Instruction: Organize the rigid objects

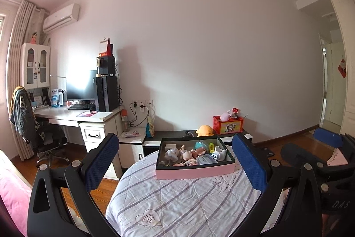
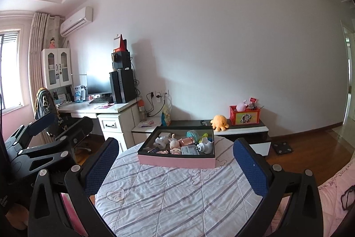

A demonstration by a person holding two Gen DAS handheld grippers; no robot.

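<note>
A pink box with a dark inside (image 1: 195,172) (image 2: 176,162) sits at the far side of a round table with a striped quilted cover (image 1: 182,199) (image 2: 173,192). It holds several small toys and figurines, among them a white cup-like piece (image 1: 219,153) (image 2: 205,146) and a teal item (image 1: 200,145) (image 2: 193,133). My left gripper (image 1: 175,161) is open and empty, short of the box. My right gripper (image 2: 176,162) is open and empty, also short of it. Each gripper shows at the edge of the other's view.
A low black-and-white cabinet (image 1: 155,140) (image 2: 244,129) behind the table carries a yellow plush (image 1: 205,130) (image 2: 219,122) and a red box (image 1: 228,124) (image 2: 244,117). A desk with computer (image 1: 88,113) (image 2: 104,107) and an office chair (image 1: 33,126) stand at left. Wooden floor lies around.
</note>
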